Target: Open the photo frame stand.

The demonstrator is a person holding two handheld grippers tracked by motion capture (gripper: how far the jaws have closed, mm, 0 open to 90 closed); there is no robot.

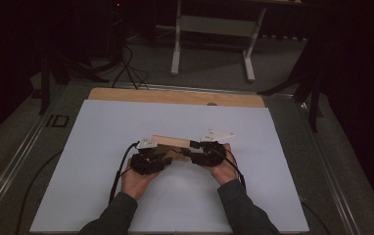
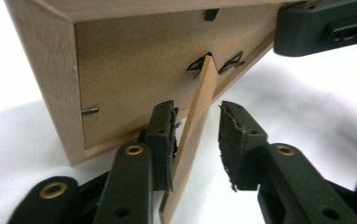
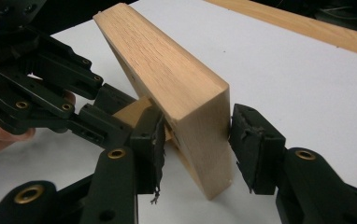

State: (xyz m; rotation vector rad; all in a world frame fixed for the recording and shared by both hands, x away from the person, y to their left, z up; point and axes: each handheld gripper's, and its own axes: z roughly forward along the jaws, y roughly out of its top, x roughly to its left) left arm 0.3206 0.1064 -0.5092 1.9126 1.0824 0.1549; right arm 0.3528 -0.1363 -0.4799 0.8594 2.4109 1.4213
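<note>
A light wooden picture frame (image 1: 173, 142) stands tilted on the white sheet (image 1: 102, 196), between my two grippers. In the left gripper view I see its brown back panel (image 2: 134, 70) and the thin fold-out stand (image 2: 195, 130) hinged to it. My left gripper (image 2: 197, 112) is open, and the stand runs between its jaws close to the left pad (image 2: 162, 135), while the right pad stands apart from it. My right gripper (image 3: 197, 119) is shut on the frame's end (image 3: 204, 135), one pad on the back and one on the front face. In the high view the left gripper (image 1: 160, 155) and right gripper (image 1: 191, 152) sit close together behind the frame.
The white sheet covers a table whose bare wooden strip (image 1: 175, 96) shows along the far edge. Beyond it, a white desk frame (image 1: 214, 29) and cables (image 1: 126, 68) are on the dark floor. Black cables (image 1: 119, 171) trail from the grippers toward the person.
</note>
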